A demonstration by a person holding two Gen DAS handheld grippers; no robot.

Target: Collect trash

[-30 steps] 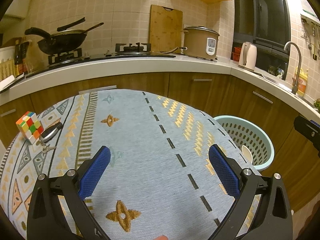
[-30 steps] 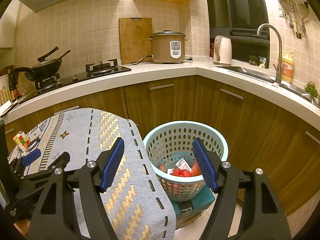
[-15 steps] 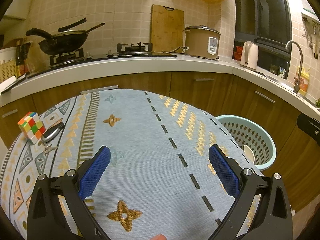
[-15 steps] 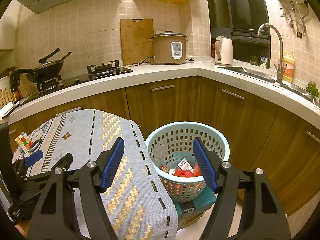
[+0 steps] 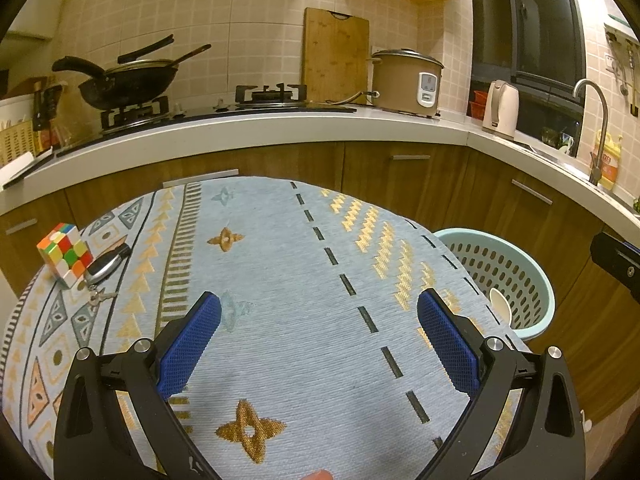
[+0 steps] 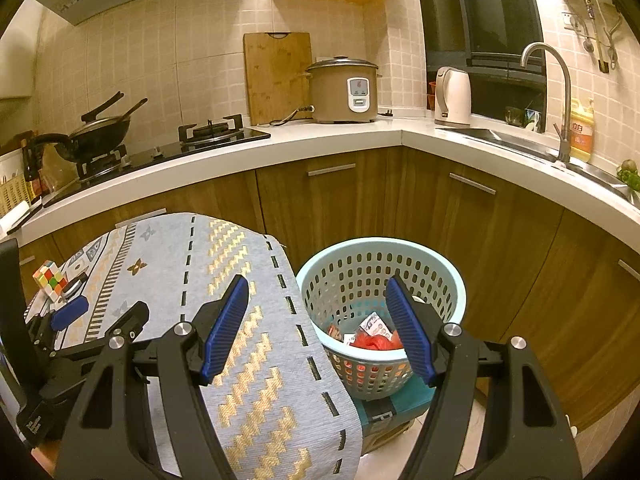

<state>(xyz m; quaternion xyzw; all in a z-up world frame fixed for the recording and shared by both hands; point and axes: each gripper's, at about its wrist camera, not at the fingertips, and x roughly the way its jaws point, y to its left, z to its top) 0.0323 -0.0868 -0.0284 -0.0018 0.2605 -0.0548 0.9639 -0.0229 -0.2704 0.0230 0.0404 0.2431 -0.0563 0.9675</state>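
Note:
A pale green perforated basket (image 6: 452, 292) stands beside the table's right edge and holds red wrappers and small packets (image 6: 374, 334); it also shows in the left wrist view (image 5: 536, 280), with a white spoon-like piece (image 5: 500, 300) inside. My left gripper (image 5: 320, 320) is open and empty above the patterned blue tablecloth (image 5: 280, 280). My right gripper (image 6: 318, 316) is open and empty, held above the table's right edge and the basket. The left gripper shows at lower left in the right wrist view (image 6: 92, 320).
A Rubik's cube (image 5: 64, 254), a car key fob (image 5: 106, 266) and keys (image 5: 98, 298) lie at the table's left. Behind runs a counter (image 5: 320, 124) with wok, hob, cutting board, rice cooker, kettle and sink. The basket stands on a teal box (image 6: 384, 408).
Both grippers have drawn back and up a little; the views shift slightly. Both stay open and empty. Nothing on the table has moved.

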